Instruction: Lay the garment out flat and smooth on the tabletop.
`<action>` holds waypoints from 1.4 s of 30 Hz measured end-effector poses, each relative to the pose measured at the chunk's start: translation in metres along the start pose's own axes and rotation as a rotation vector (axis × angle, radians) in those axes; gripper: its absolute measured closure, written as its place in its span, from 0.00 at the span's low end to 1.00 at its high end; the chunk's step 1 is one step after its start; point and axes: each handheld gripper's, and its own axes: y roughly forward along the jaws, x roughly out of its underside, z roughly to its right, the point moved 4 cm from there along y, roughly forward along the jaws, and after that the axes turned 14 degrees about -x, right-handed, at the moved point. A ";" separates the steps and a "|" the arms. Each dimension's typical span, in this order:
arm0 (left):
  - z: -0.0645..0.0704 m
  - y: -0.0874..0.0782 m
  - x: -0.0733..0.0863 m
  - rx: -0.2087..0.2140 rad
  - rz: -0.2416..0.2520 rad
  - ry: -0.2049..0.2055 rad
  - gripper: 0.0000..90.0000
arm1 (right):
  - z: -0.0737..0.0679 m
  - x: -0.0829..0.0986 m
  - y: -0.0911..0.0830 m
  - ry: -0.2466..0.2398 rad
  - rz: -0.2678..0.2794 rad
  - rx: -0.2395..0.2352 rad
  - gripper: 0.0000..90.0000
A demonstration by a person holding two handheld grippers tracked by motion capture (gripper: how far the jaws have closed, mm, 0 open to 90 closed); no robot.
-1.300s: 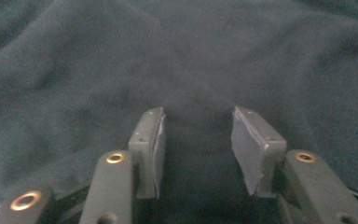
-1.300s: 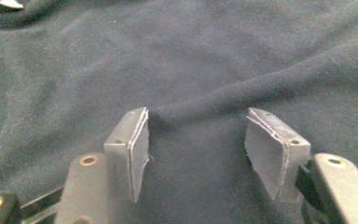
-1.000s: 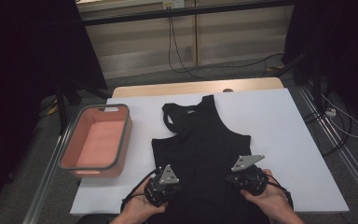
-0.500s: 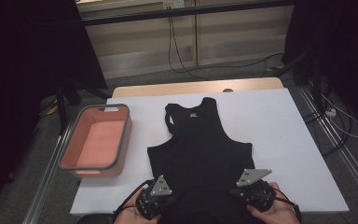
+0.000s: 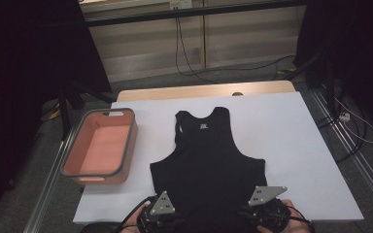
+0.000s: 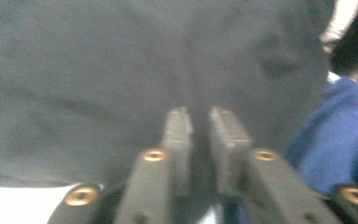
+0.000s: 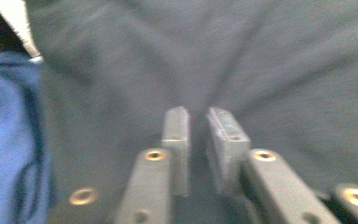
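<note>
table: white sheet (image 5: 291, 145) over a wooden top, dark room behind, cables on the floor beyond.
top: black tank top (image 5: 209, 160) lies flat near the middle of the sheet, neck and straps at the far end, hem hanging to the near edge where both grippers meet it.
bin: pink bin (image 5: 102, 145) stands left of the top, apart from it, with nothing to be seen inside.
left gripper: left gripper (image 5: 161, 217) sits at the hem's left corner; in the left gripper view (image 6: 199, 114) its jaws stand narrow with dark cloth running between them, so it looks pinched on the top.
right gripper: right gripper (image 5: 267, 213) sits at the hem's right corner; in the right gripper view (image 7: 199, 113) the jaws are likewise nearly together on a fold of the same cloth.
blue cloth: blue fabric (image 6: 340, 135) shows beside the top in both gripper views, likely the person's clothing; cannot tell more.
step: judged as smoothing or laying out the top, both hem corners held and the cloth drawn toward the near edge.
next move: likely calls for an even pull or lift with both hands together, keeping the hem level so the body stays unwrinkled, then a fold away toward the neck or a release flat on the sheet.
risk: uneven pull would skew the top toward the bin.
</note>
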 end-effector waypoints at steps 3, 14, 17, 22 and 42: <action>-0.019 0.004 -0.007 -0.054 0.023 -0.007 0.72 | 0.015 -0.006 -0.006 0.033 0.042 0.039 0.73; -0.043 0.020 0.003 -0.081 -0.018 -0.037 0.94 | 0.064 -0.011 -0.004 0.049 0.009 0.115 0.59; -0.040 0.016 0.004 -0.099 -0.050 -0.028 1.00 | 0.061 -0.011 0.000 0.043 0.017 0.136 0.60; -0.034 0.005 0.011 -0.087 -0.081 -0.023 1.00 | 0.060 -0.011 0.000 0.053 0.020 0.134 0.64; -0.028 0.043 -0.030 -0.094 -0.001 0.052 0.66 | 0.060 -0.025 0.015 0.011 0.037 0.099 0.68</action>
